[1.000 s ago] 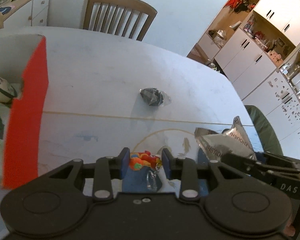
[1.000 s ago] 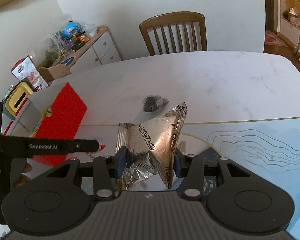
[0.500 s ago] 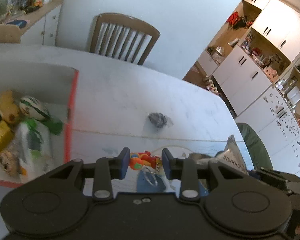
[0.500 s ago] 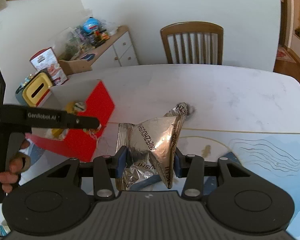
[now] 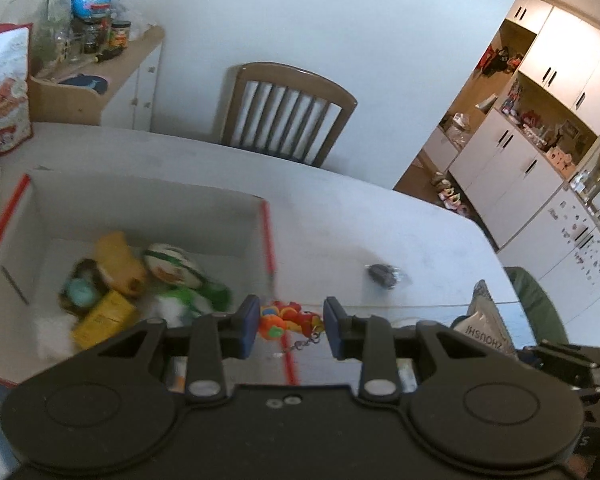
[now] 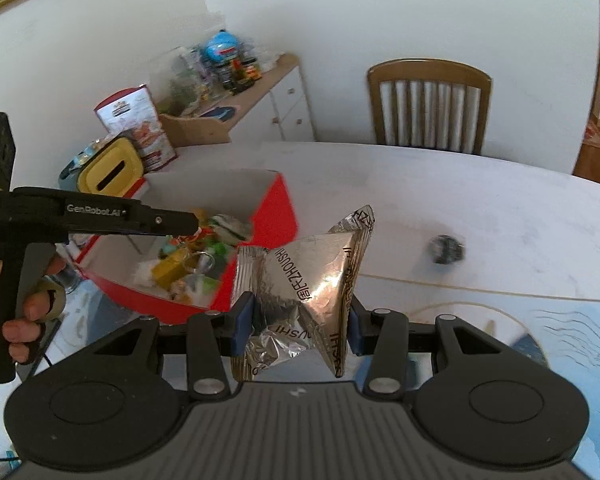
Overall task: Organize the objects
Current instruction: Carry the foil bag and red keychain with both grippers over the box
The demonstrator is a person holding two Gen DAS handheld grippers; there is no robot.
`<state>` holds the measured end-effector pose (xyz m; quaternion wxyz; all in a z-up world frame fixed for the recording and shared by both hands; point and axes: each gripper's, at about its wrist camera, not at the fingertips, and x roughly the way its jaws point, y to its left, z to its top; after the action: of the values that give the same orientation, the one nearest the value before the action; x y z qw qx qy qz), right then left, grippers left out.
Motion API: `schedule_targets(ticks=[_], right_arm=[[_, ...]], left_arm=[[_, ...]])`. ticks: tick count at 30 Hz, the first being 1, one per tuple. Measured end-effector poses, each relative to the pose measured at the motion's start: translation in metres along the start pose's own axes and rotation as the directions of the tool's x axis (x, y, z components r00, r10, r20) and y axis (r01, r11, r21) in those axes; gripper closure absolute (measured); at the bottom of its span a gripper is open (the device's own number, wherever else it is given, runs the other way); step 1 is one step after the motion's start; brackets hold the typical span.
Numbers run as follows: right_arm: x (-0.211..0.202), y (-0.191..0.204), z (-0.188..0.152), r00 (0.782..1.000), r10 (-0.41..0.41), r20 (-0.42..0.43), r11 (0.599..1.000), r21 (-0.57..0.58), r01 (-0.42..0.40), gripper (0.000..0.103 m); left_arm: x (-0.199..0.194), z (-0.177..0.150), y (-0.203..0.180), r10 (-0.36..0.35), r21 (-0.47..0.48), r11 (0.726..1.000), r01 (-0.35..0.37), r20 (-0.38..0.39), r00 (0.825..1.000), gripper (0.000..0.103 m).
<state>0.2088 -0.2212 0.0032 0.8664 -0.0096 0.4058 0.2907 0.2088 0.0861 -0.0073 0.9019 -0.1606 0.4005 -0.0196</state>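
Observation:
My left gripper (image 5: 290,322) is shut on a small orange and red keychain toy (image 5: 284,318) and holds it above the right wall of the red box (image 5: 269,248). The box holds several small items. In the right wrist view the left gripper (image 6: 188,226) hangs over the red box (image 6: 278,210). My right gripper (image 6: 298,320) is shut on a silver foil snack bag (image 6: 312,280), held in the air right of the box. The bag also shows in the left wrist view (image 5: 484,324). A small dark wrapped object (image 5: 384,274) lies on the white table (image 5: 360,216), also seen in the right wrist view (image 6: 444,249).
A wooden chair (image 5: 288,120) stands at the table's far side. A sideboard (image 6: 240,108) with jars and clutter is at the far left. A yellow container (image 6: 108,168) and a snack packet (image 6: 136,128) stand behind the box. White cabinets (image 5: 540,128) line the right.
Both grippers have risen and moved left toward the red box with their loads. The left gripper now hangs over the box's right wall.

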Motion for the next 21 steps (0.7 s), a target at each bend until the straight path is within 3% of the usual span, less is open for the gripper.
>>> schedule_targets(ticks=[10,21], right_arm=[[0.04,0.064,0.02,0.999,0.019,-0.04,0.998,-0.062,-0.021,0.058],[0.084,0.117,0.037,0.998,0.022,-0.06,0.995,-0.093,-0.027,0.058]], left_arm=[[-0.014,0.01,0.056,0.039,0.024,0.999,-0.039,-0.008,0.999,0.07],[-0.003,0.022,0.104,0.146,0.093,0.985,-0.143,-0.032,0.989,0.07]])
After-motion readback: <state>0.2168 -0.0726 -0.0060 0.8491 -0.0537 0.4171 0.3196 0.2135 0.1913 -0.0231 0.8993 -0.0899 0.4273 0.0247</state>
